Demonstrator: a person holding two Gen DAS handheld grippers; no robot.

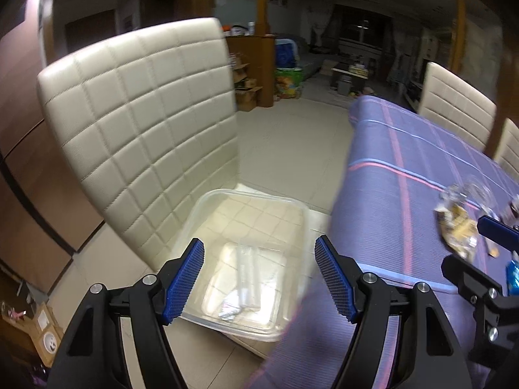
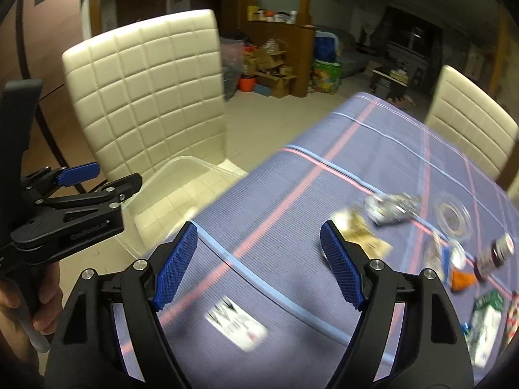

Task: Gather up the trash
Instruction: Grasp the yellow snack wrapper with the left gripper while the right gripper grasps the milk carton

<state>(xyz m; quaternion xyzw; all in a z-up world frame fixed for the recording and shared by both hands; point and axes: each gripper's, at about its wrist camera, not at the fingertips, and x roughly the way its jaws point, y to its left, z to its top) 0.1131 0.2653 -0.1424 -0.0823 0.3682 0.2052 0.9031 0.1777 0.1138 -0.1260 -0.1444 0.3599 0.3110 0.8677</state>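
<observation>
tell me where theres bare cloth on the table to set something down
Bare tablecloth runs from the edge nearest the bin to the far end. The white card sits alone near the right gripper. Wrappers, foil and a jar crowd the right side.

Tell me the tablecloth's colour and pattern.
The tablecloth is purple-blue, crossed by pink and light-blue stripes; the right wrist view shows it best.

A cream quilted chair (image 1: 139, 129) stands at the left, just beside the table covered with a purple striped cloth (image 2: 324, 227). Two more cream chairs (image 2: 470, 123) stand at the far right side of the table. Far behind, near a wooden pillar (image 1: 264, 32), cardboard boxes (image 2: 275, 71) lie on the tiled floor (image 1: 292, 136) (the room there is dim).
</observation>
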